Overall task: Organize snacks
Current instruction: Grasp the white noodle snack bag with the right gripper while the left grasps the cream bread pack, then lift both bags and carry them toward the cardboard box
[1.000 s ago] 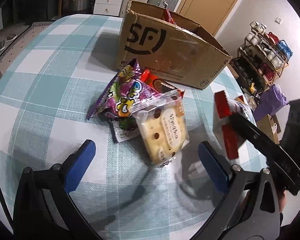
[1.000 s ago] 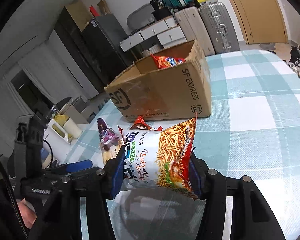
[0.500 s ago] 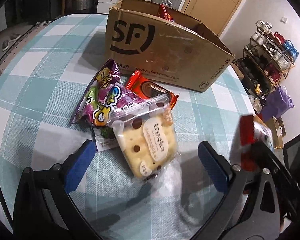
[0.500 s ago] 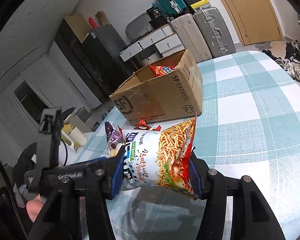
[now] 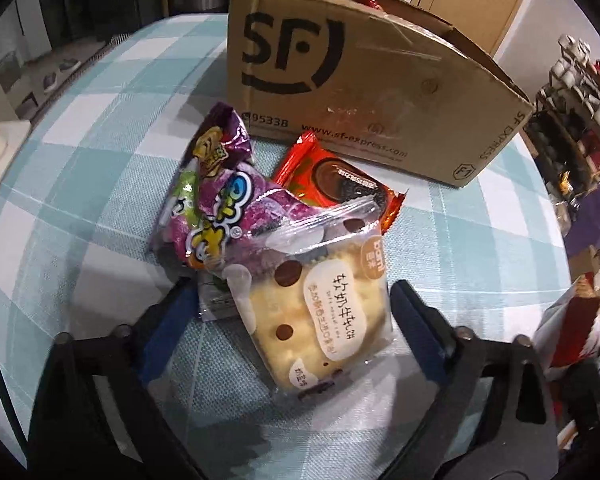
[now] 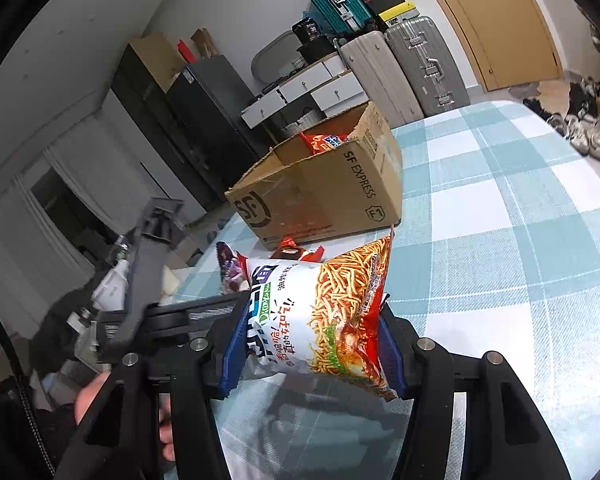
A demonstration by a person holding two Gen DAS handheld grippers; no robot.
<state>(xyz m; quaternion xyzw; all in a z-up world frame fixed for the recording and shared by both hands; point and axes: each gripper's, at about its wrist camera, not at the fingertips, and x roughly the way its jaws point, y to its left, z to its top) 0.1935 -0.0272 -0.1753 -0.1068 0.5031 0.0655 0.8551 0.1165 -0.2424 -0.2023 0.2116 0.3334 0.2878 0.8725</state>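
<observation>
Snacks lie heaped on a checked tablecloth (image 5: 80, 184) in front of a cardboard box (image 5: 360, 92), with the left gripper (image 5: 288, 320) poised over them and its jaws closing. Between those jaws sits a clear-wrapped cracker pack (image 5: 320, 316), flat on the cloth, its long axis running away from the gripper toward the box; the blue pads flank its two long sides but do not appear to press on it yet. A purple candy bag (image 5: 220, 208) and an orange-wrapped biscuit (image 5: 340, 184) overlap the pack's far end, nearer the box.

The right gripper (image 6: 308, 344) is clamped on a noodle snack bag (image 6: 324, 312), held clear of the table, with the open box beyond it and slightly left in the right wrist view. A red packet (image 6: 324, 142) shows inside the box. For the cracker pack, the left gripper is plainly the nearer one; the box lies straight ahead of it.
</observation>
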